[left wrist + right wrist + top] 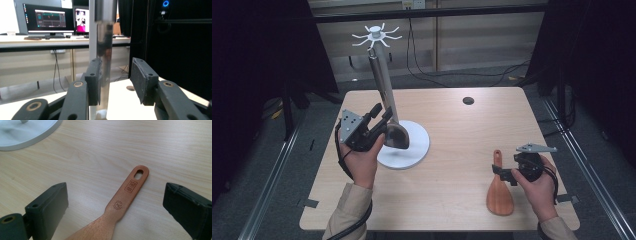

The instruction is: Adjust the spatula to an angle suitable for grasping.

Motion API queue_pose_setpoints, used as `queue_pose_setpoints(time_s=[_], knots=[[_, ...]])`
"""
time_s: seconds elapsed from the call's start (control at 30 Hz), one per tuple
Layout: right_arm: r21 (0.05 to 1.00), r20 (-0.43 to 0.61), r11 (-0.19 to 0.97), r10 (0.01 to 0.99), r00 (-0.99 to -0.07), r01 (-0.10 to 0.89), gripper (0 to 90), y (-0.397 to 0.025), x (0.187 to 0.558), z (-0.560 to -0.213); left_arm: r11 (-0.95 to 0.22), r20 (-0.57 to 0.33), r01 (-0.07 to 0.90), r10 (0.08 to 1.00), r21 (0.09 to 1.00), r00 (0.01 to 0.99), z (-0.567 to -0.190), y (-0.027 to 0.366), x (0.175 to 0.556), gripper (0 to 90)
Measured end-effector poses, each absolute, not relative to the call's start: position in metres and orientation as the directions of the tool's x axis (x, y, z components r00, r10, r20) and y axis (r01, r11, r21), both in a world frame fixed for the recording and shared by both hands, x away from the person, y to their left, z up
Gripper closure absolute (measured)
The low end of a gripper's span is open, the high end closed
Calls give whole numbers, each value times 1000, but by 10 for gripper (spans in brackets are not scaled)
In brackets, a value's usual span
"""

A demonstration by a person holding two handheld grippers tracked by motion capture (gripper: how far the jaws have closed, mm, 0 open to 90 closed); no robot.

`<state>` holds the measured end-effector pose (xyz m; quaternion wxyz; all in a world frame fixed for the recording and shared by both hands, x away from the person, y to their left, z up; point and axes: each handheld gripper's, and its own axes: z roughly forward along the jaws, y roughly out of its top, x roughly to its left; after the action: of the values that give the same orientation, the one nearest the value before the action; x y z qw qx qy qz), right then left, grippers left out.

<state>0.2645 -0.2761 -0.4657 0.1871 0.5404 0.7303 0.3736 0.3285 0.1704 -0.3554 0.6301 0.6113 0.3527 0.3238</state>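
A wooden table [452,150] is seen from above, with a white hook stand [403,145] at the left and a wooden spatula [500,192] lying flat near the right front edge. A metal ladle [384,95] stands almost upright, its bowl resting on the stand's round base and its handle rising toward the ring of hooks [376,36] at the top of the stand. The left gripper [379,117] is held at the lower part of the ladle handle; in the left gripper view the handle [104,62] lies against the left pad [93,80], while the right pad [140,80] stands clear of it, so the jaws are parted and the ladle is not clamped. The right gripper [507,172] is poised just above the spatula handle; in the right gripper view the handle, with its hanging slot [139,172], runs between widely spread jaws and is touched by neither. The step in hand is judged to be the seizing of each utensil by its handle for hanging. The left jaws are best closed squarely on the shaft before lifting, since polished metal may slip or swing. The right jaws are best lowered astride the narrow neck, the slot being left free for a hook. No vessel with contents is present; the ladle bowl cannot be seen into.
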Motion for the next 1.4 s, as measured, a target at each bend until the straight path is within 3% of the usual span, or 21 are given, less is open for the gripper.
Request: queue_pose_setpoints(time_s=[0.1,0.23,0.5,0.73,0.9,1.4], knots=[[747,135,133,929,-344,651,57,-276,264,-465,88,-70,-8,834,996,547,-350,170,327,600],[748,129,137,930,-344,650,57,-276,265,-465,67,-34,-38,827,997,562,-343,172,325,620],[750,124,139,931,-343,647,57,-275,264,-465,145,-86,-51,798,988,596,-328,168,321,664],[749,125,137,931,-342,648,58,-275,264,-465,185,-129,-38,807,982,576,-319,174,323,818],[747,124,140,931,-343,650,58,-275,265,-466,177,-102,-69,800,982,591,-308,172,324,900],[749,131,133,930,-342,649,58,-276,265,-466,203,-92,-124,802,971,591,-279,165,333,900]])
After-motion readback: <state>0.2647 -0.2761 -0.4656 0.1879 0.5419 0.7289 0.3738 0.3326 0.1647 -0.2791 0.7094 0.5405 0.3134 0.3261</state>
